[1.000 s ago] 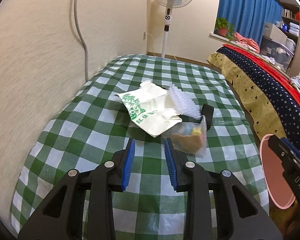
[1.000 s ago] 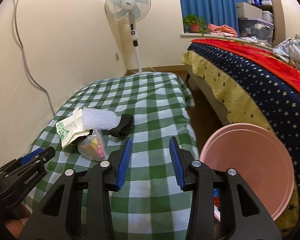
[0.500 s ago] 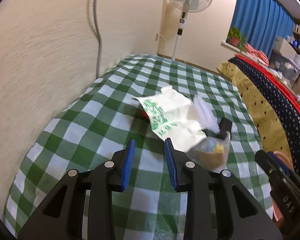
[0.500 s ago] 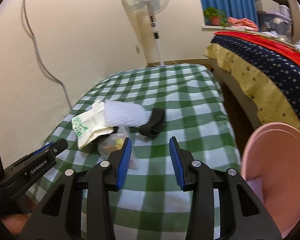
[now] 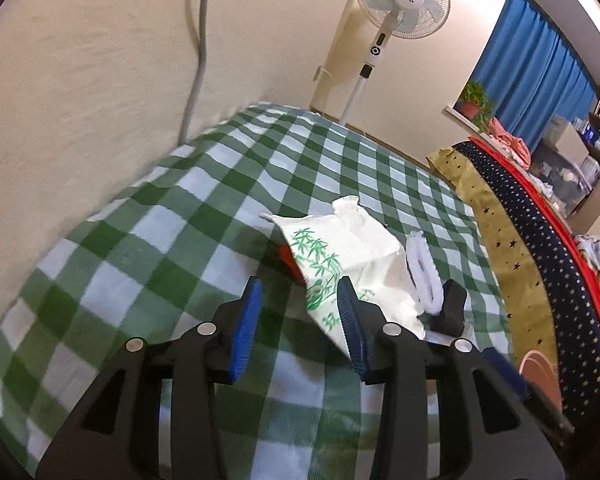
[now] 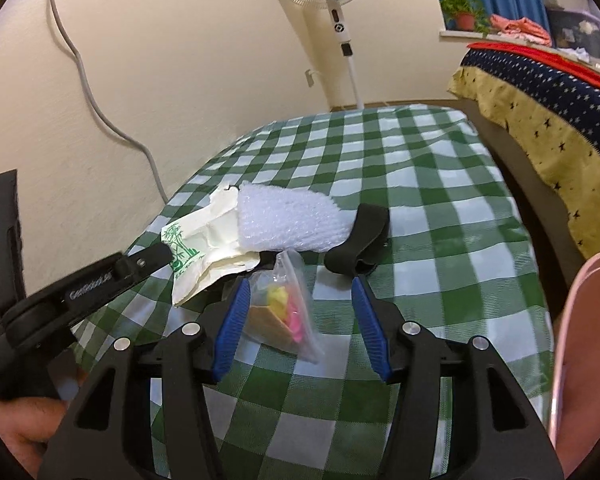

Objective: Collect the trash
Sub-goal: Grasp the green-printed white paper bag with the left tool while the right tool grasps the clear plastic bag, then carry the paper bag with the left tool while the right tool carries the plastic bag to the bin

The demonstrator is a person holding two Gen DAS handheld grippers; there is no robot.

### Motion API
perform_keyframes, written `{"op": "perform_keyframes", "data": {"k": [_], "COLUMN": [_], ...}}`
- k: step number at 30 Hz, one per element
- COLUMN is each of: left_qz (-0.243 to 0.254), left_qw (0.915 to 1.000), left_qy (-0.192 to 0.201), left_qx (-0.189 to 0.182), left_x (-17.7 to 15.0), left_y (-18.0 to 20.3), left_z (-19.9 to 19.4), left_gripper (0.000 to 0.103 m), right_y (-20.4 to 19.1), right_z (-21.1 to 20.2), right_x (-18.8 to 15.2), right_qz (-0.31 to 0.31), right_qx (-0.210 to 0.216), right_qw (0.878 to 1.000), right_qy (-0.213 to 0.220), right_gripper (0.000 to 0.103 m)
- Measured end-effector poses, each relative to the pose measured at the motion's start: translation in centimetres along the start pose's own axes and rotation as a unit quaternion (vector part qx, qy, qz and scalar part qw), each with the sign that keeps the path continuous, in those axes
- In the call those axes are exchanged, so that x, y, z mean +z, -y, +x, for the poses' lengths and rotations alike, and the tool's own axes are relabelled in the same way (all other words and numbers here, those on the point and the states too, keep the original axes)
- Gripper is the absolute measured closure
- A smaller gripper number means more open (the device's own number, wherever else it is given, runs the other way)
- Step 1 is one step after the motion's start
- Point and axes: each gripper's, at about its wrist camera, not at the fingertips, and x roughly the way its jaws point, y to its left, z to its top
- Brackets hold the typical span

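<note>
1. The trash lies in one small heap near the middle of the desk [image 6: 440,184], which is covered with a green and white checked cloth. The heap holds a white paper bag [image 6: 208,236] with a green bamboo print, a piece of bubble wrap [image 6: 288,220] lying partly on this bag, a black curved object [image 6: 360,240], and a clear plastic bag [image 6: 288,308] with yellow, pink and brown bits inside.

2. The right tongs [image 6: 300,320] are spread wide and hold nothing. The clear plastic bag lies between their two blue pads, but I cannot tell if a pad touches it.

3. The left tongs [image 5: 300,320] are also spread and empty. They point at the near edge of the paper bag, and something red [image 5: 290,260] shows under this bag.

4. A pink basin [image 6: 580,344] stands at the right edge of the desk, well apart from the heap. It is probably the place for the trash.

5. I judge that the step in hand is the approach for the first pick, and nothing is collected yet.

6. The next move calls for the right tongs to go lower and press together on the plastic bag. This bag is thin and slippery, so the grip should take its filled part.
</note>
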Motion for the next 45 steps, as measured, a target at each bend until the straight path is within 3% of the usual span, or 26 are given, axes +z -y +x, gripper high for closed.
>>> {"op": "perform_keyframes", "data": {"k": [7, 10, 14, 15, 28, 45], "left_qz": [-0.010, -0.003, 0.018, 0.022, 0.056, 0.096], "left_qw": [0.9997, 0.9995, 0.9993, 0.9993, 0.9984, 0.9947], "left_qy": [-0.013, -0.016, -0.020, -0.021, 0.009, 0.035], "left_qx": [-0.020, -0.028, -0.024, -0.022, -0.006, -0.011], "left_x": [0.1, 0.1, 0.0, 0.0, 0.3, -1.4], "left_y": [0.1, 0.5, 1.1, 1.3, 2.1, 3.9], "left_z": [1.4, 1.4, 1.3, 1.2, -3.8, -11.1], "left_gripper": [0.064, 0.065, 0.090, 0.091, 0.101, 0.101], "right_y": [0.1, -0.1, -0.9, -1.0, -1.6, -0.2], "right_z": [1.3, 1.4, 1.1, 1.0, -4.5, -14.3], "right_x": [-0.2, -0.2, -0.4, -0.4, -0.1, -0.2], "right_qz": [0.005, 0.002, -0.017, -0.019, -0.037, -0.040], "right_qx": [0.017, 0.025, 0.033, 0.034, 0.006, -0.057], "right_qw": [1.000, 0.999, 0.999, 0.999, 0.999, 0.996], "right_qy": [-0.019, -0.024, -0.029, -0.029, 0.001, 0.059], "right_gripper": [0.056, 0.072, 0.080, 0.081, 0.084, 0.084]}}
